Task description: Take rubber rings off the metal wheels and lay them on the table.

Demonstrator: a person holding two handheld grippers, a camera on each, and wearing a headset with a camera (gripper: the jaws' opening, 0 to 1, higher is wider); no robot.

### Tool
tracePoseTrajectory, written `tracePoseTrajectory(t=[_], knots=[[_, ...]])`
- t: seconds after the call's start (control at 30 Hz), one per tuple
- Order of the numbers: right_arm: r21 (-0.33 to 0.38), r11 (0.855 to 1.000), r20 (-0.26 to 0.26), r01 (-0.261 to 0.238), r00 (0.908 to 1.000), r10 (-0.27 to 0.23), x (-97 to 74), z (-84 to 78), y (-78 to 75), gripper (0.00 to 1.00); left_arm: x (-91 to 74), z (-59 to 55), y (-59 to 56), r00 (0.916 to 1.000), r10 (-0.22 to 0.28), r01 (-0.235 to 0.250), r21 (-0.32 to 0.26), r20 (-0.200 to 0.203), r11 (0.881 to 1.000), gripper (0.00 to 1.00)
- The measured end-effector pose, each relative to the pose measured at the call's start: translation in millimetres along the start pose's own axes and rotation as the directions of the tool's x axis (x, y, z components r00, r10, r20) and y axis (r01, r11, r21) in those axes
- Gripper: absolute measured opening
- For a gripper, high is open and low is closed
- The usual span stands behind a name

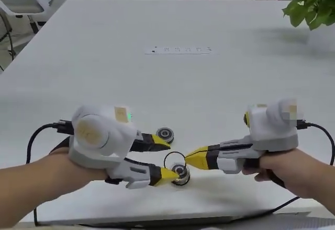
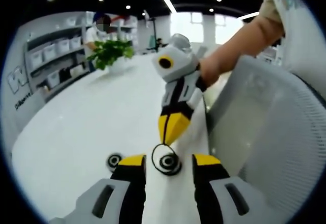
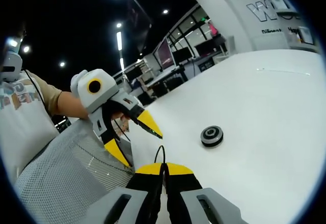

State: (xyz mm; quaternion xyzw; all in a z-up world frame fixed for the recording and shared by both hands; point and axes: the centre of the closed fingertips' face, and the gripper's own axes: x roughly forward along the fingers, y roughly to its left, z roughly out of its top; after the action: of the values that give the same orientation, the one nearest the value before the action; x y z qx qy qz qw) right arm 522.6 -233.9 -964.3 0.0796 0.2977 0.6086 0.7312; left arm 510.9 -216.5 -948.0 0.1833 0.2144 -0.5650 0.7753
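Rubber ring (image 1: 175,152) pinched by right hand-held gripper (image 1: 187,158), beside metal wheel (image 1: 181,174)

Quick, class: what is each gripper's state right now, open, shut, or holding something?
Left gripper: open, gripping nothing.
Right gripper: shut on the rubber ring.

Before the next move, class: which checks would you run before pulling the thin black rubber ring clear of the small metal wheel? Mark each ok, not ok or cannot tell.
1. The right gripper is shut on the thin black rubber ring: ok.
2. The small metal wheel is held steady: not ok. The left gripper has its jaws open on either side of the wheel, not closed on it.
3. The ring is fully free of the wheel: cannot tell. The loop stands just over it.
4. There is bare space on the white table to lay the ring: ok.
5. The second wheel lies apart from both grippers: ok.
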Motion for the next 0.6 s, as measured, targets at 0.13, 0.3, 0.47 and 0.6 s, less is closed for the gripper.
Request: tracePoseTrajectory(t=[0.13,0.3,0.47,0.6], knots=[[-0.009,1.000,0.001,-0.004,1.0000,0.004,2.3,7.1,0.3,0.00,-10.3,-2.9,5.3,0.9998,0.020,-0.020,-0.014,0.002,1.000,0.42],[-0.020,1.000,-0.005,-0.008,1.0000,0.008,7.7,14.8,-0.3,0.00,-22.1,-5.5,9.2,0.9993,0.036,-0.036,-0.022,0.003,0.999,0.48],[-0.034,0.999,-0.015,-0.017,0.9998,0.016,15.5,22.0,0.0,0.00,-33.2,-8.9,13.2,0.9986,0.053,-0.053,-0.034,0.006,0.998,0.53],[-0.043,0.999,-0.027,-0.024,0.9994,0.023,22.4,24.9,0.5,0.00,-41.5,-10.7,18.2,0.9969,0.078,-0.077,-0.041,0.013,0.996,0.56]])
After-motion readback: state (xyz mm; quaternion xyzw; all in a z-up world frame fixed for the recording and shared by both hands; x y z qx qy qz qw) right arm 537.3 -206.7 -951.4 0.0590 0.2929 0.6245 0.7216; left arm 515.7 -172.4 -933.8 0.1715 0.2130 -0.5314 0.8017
